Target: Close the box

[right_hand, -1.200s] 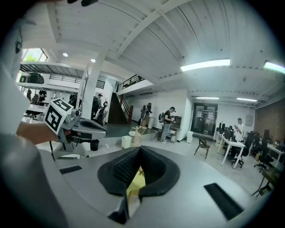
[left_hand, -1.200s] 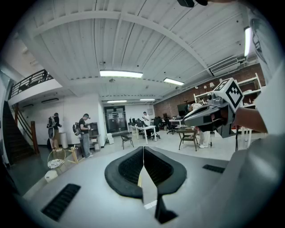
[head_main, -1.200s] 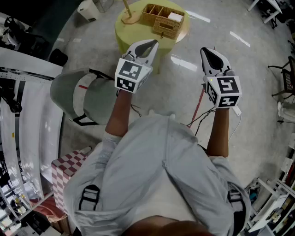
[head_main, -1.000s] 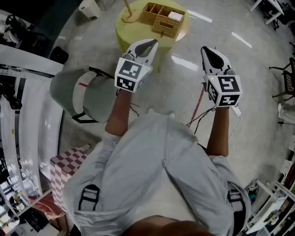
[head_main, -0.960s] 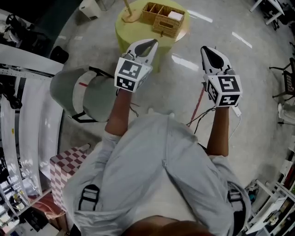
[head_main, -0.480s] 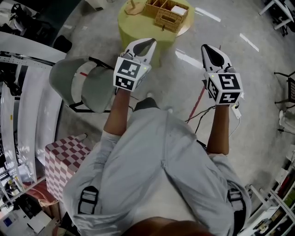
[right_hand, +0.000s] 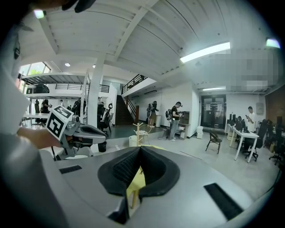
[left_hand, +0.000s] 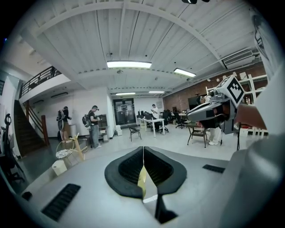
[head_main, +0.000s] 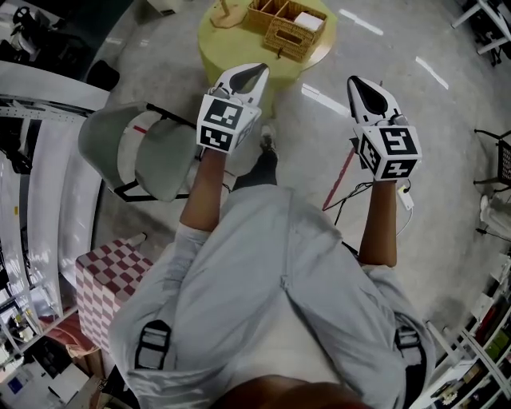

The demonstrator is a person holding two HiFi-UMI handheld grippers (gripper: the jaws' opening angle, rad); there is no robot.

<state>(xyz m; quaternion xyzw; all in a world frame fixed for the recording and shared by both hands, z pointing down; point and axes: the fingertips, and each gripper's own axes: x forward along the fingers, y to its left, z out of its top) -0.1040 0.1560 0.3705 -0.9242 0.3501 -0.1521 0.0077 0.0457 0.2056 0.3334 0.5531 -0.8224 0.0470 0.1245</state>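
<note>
While the person stood on the concrete floor [head_main: 447, 160], both grippers were held out in front, side by side and well apart. Left gripper [head_main: 254, 73]: jaws pressed together, nothing between them; its own view showed the black pads [left_hand: 129, 171] meeting in a thin seam [left_hand: 143, 171]. Right gripper [head_main: 361, 86]: same, jaws closed flat against each other and empty in its own view [right_hand: 139, 167]. Neither gripper touched anything.

The wicker box [head_main: 289, 30] sat on the round yellow table [head_main: 239, 44], ahead of the grippers and apart from both, nearer the left one. Something white showed at its top; I couldn't tell how its lid stood. A wooden stand [head_main: 227, 12] stood on the same table just left of the box. A grey chair [head_main: 140, 152] was on the person's left, and a red-and-white checkered box [head_main: 108, 279] sat farther back on that side. Cables [head_main: 351, 200] ran across the floor under the right arm.
</note>
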